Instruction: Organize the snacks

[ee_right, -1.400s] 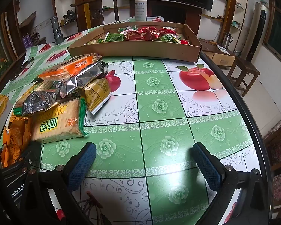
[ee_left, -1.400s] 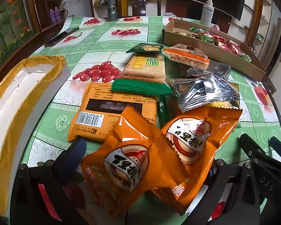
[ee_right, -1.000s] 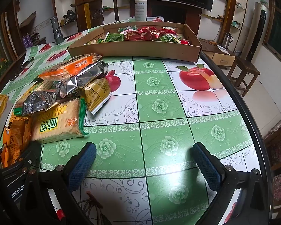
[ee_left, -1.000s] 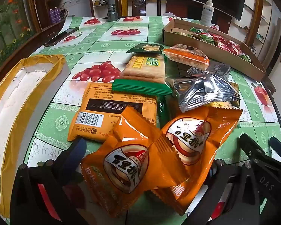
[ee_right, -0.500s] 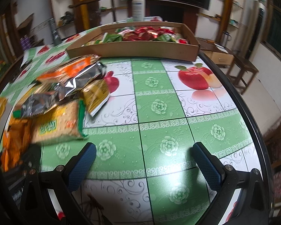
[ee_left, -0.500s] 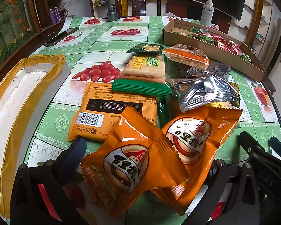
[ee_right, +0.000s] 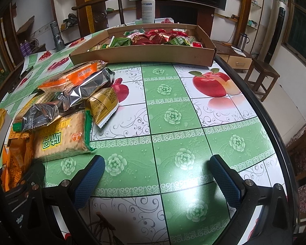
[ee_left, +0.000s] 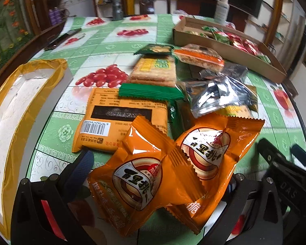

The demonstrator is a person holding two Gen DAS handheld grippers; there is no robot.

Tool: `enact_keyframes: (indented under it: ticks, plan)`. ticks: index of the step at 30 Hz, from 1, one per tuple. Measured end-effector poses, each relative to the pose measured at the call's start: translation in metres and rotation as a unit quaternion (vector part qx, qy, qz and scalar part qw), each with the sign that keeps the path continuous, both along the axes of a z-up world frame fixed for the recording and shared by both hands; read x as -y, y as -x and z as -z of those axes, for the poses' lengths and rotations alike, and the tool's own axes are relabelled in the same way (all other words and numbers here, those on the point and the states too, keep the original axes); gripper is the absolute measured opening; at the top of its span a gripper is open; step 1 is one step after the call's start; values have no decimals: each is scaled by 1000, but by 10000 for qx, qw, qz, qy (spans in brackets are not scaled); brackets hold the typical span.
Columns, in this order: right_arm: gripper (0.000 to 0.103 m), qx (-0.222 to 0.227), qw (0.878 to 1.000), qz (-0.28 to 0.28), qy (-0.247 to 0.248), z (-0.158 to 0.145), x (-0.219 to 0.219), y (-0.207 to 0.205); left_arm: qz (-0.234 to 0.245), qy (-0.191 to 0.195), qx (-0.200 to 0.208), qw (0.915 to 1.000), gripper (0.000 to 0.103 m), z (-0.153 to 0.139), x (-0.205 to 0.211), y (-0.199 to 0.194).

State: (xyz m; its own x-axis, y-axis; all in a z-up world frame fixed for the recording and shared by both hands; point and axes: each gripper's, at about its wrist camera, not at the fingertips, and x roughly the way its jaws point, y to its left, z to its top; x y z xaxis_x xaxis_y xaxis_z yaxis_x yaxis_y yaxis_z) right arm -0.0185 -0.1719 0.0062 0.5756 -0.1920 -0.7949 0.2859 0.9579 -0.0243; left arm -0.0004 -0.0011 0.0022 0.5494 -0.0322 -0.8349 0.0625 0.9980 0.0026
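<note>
L gripper [ee_left: 159, 175] jaws wide, straddling two orange snack bags [ee_left: 144, 175], not clamped. Vs 0.5 s ago: bags unmoved on table, view only jolted. R gripper [ee_right: 156, 173] open over bare tablecloth [ee_right: 173, 112]. Box [ee_right: 144, 54] well apart; grab pending.

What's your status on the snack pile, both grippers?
Left gripper open, fingers astride two orange packets. Right gripper open over bare tablecloth, holding nothing. Cardboard tray part-filled; path looks clear.

Table [ee_right: 173, 122] (floral oilcloth): snack packets [ee_left: 122, 122], cardboard tray [ee_right: 142, 55].
</note>
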Motion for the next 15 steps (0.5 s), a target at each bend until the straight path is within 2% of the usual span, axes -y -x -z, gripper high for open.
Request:
enact_keyframes:
  ticks: [7, 9, 10, 11, 13, 15]
  plan:
    - [103, 10, 10000, -40, -24, -1, 0, 2, 563, 62, -65, 9984, 103, -1, 1, 16]
    - [103, 18, 10000, -43, -39, -1, 0, 2, 745, 182, -73, 9970, 98, -4, 0, 23]
    - [103, 31, 10000, -47, -59, -1, 1, 3, 813, 295, -61, 9962, 89, -8, -2, 28]
    - [103, 49, 9999, -48, -87, -1, 2, 3, 891, 494, -41, 9948, 85, -14, -7, 34]
    - [103, 87, 9999, -51, -138, -2, 3, 4, 888, 704, 208, 9933, 85, -28, -17, 45]
    - [103, 88, 9999, -50, -138, -2, 2, 4, 882, 770, 791, 9900, 86, -52, -31, 66]
